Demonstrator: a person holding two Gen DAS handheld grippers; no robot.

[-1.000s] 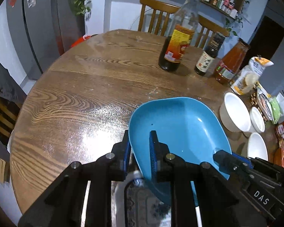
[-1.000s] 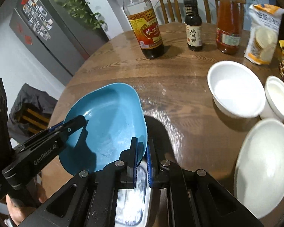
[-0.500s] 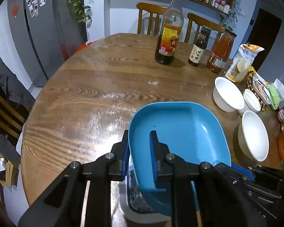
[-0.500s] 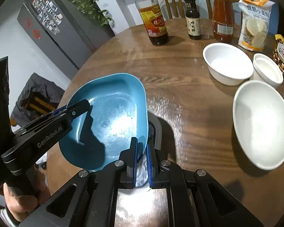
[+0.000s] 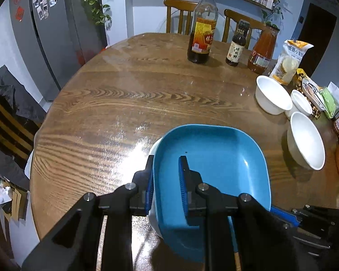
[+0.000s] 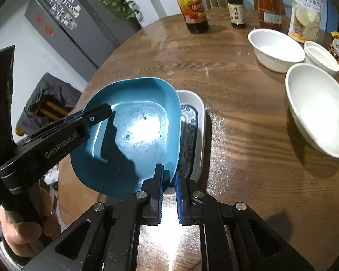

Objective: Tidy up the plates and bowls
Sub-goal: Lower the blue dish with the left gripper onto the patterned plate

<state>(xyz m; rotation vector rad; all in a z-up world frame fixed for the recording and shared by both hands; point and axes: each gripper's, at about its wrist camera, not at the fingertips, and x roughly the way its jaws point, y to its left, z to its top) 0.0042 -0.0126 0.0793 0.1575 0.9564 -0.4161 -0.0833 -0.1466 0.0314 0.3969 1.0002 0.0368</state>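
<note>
Left wrist view: left tool [image 5: 165,187] pinches the blue plate [image 5: 217,164] by its rim, held over the tabletop [image 5: 124,99].

Right wrist view: right tool [image 6: 169,178] clamps the plate's near rim; white dish [image 6: 195,122] lies just beneath. Best to lower both sides level and centre the plate on the dish before letting go.

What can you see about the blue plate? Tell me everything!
The blue plate is a smooth, shiny, squarish dish with rounded corners and raised sides. It is empty but for a few tiny dark specks. Both tongs pinch its rim: the left tongs on one edge, the right tongs on the opposite one. It is tilted above a white rectangular dish with a dark patterned inside, near the edge of the round wooden table.
</note>
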